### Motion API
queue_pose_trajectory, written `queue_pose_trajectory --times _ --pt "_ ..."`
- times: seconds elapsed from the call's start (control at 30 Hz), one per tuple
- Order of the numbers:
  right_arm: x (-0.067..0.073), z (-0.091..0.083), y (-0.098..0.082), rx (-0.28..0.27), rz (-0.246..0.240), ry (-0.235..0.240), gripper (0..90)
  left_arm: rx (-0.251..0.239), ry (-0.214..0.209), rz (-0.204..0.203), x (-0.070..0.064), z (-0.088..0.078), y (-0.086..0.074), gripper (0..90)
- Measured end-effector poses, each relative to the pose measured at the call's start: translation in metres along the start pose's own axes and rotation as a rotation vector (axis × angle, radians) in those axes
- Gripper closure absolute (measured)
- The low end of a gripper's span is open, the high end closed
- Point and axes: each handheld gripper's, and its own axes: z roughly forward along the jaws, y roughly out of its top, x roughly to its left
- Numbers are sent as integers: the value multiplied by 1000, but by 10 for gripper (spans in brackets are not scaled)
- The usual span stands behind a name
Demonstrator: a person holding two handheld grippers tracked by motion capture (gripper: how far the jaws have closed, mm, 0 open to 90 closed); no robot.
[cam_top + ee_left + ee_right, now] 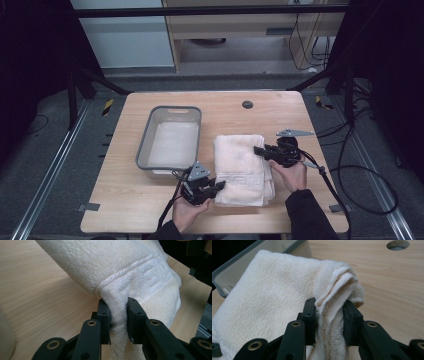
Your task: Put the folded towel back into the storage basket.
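both grippers, left gripper [118,312] and right gripper [329,312], pinch bunched edges of a folded cream terry towel [243,167] on the pale wooden table [125,200], beside a grey plastic tub [145,145].

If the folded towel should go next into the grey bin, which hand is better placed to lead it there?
Probably the left. The left gripper pinches the towel at its near corner, close beside the grey bin. The right gripper grips the far right edge, with the towel between it and the bin.
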Motion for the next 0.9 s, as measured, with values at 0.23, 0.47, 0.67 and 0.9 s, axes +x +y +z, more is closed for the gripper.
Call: queue_pose_trajectory --times 0.23,0.47,0.67,0.9 --pt "5 -9 6 -39 -21 1 680 -25 11 27 -3 -9 7 745" --pt "11 -17 14 -74 -29 5 680 -52 14 36 -4 -17 13 745" --pt "17 -21 21 -102 -52 0 681 -74 15 33 -4 -24 17 745" --pt "23 -23 28 -128 -66 -3 681 -95 18 39 -2 -31 23 745"
